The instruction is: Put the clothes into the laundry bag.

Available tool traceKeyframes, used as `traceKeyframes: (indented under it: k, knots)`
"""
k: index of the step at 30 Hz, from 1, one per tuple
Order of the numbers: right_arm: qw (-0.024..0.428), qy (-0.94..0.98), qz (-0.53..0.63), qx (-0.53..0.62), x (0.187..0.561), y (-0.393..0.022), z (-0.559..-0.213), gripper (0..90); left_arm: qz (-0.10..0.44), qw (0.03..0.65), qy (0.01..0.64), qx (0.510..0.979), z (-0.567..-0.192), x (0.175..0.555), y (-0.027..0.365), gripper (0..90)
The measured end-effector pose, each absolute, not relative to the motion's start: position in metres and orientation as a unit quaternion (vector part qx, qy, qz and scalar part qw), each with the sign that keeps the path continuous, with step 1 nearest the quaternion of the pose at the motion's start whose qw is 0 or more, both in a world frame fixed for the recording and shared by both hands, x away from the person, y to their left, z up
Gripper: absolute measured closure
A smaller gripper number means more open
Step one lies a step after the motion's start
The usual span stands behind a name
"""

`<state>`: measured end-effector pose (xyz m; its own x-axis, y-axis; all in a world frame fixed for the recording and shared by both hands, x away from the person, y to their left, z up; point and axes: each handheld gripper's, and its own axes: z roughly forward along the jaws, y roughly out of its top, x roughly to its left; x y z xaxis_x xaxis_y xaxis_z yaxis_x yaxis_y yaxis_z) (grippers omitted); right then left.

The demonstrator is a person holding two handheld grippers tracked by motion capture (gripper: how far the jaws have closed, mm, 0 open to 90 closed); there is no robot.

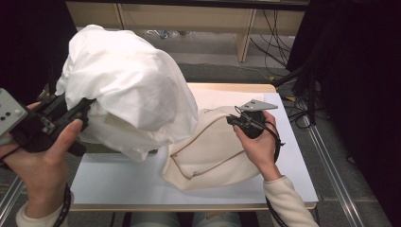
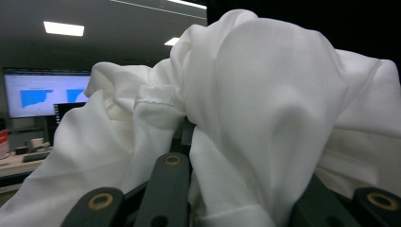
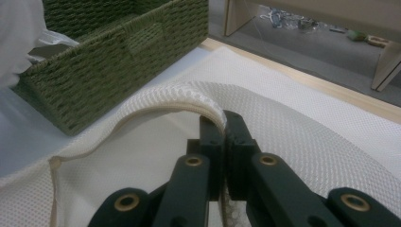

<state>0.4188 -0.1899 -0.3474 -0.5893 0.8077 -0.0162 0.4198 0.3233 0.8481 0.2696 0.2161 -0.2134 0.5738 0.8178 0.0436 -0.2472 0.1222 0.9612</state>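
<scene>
Your left gripper [image 1: 71, 120] holds the white cloth [image 1: 127, 90] bunched between its jaws, lifted clear above the bench [image 1: 118, 182] at the mesh bag's left. Your right gripper [image 3: 224, 125] is clamped on the raised rim of the cream mesh bag [image 1: 213, 151], which lies flat, mouth facing the cloth. The green wicker basket [image 3: 108, 56] sits just beyond the bag. Bare bench lies in front of the bag.
</scene>
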Motion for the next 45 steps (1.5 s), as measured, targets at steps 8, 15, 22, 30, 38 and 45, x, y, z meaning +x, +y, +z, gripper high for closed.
traceKeyframes:
  k: [8, 15, 22, 30, 38, 45]
  knots:
    - [0.235, 0.782, 0.427, 0.389, 0.417, -0.190, -0.345, 88.3, 0.293, 0.726, 0.217, 0.584, -0.210, 0.246, 0.190, 75.3]
    - [0.226, 0.781, 0.432, 0.391, 0.415, -0.187, -0.345, 88.4, 0.231, 0.745, 0.167, 0.603, -0.205, 0.232, 0.165, 75.2]
    - [0.221, 0.779, 0.439, 0.388, 0.414, -0.186, -0.344, 88.6, 0.197, 0.704, 0.190, 0.655, -0.240, 0.260, 0.135, 75.0]
    - [0.226, 0.779, 0.455, 0.368, 0.410, -0.182, -0.339, 89.1, 0.178, 0.627, 0.221, 0.725, -0.288, 0.303, 0.105, 74.9]
    - [0.233, 0.774, 0.467, 0.360, 0.404, -0.178, -0.334, 89.3, 0.166, 0.525, 0.219, 0.806, -0.343, 0.335, 0.059, 74.4]
    - [0.219, 0.784, 0.456, 0.359, 0.403, -0.170, -0.339, 89.4, 0.172, 0.483, 0.239, 0.824, -0.378, 0.359, 0.035, 74.2]
